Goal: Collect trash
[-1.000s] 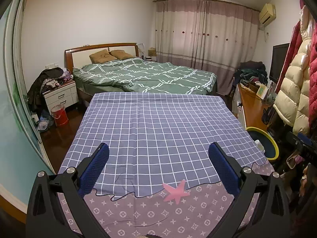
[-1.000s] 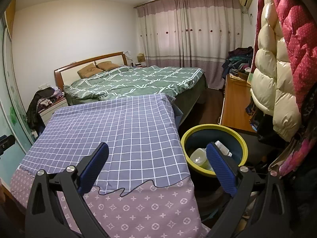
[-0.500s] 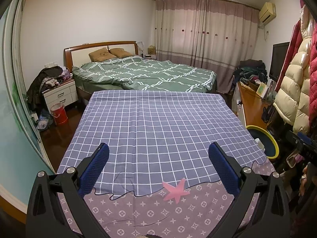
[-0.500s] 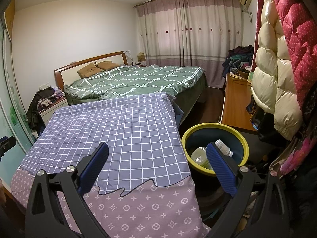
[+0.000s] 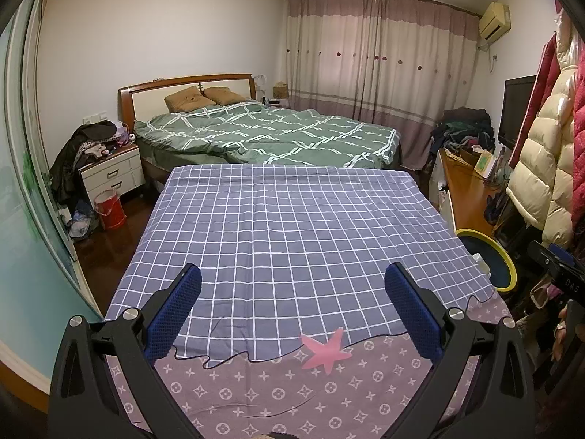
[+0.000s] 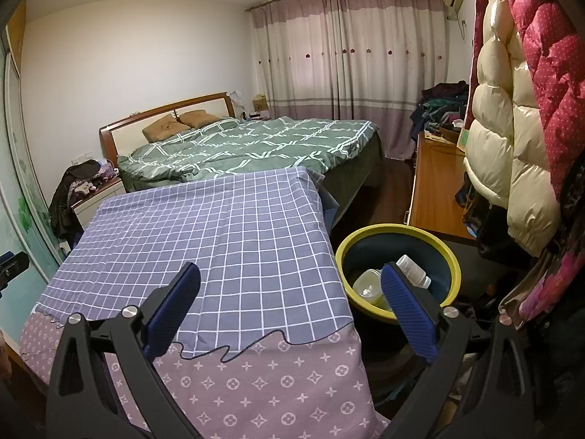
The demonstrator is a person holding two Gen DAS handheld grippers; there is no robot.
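Observation:
A yellow-rimmed dark bin (image 6: 449,256) stands on the floor right of the cloth-covered table (image 6: 226,226). Inside lie a clear plastic container (image 6: 367,283) and a white bottle (image 6: 413,270). In the left wrist view the bin (image 5: 506,259) shows at the table's right edge. My left gripper (image 5: 292,303) is open and empty above the table's near end, over the checked cloth (image 5: 292,226). My right gripper (image 6: 290,303) is open and empty; its right finger (image 6: 406,307) overlaps the bin's near rim in the view. No loose trash shows on the cloth.
A green-quilted bed (image 5: 267,135) lies beyond the table. A nightstand with clothes (image 5: 109,172) and a red bucket (image 5: 109,207) stand at left. A wooden desk (image 6: 435,183) and hanging puffy coats (image 6: 512,128) crowd the right side. A pink star print (image 5: 326,347) marks the cloth.
Both views have shifted only slightly; the bin sits a touch lower in the right wrist view. Both grippers stay open and empty.

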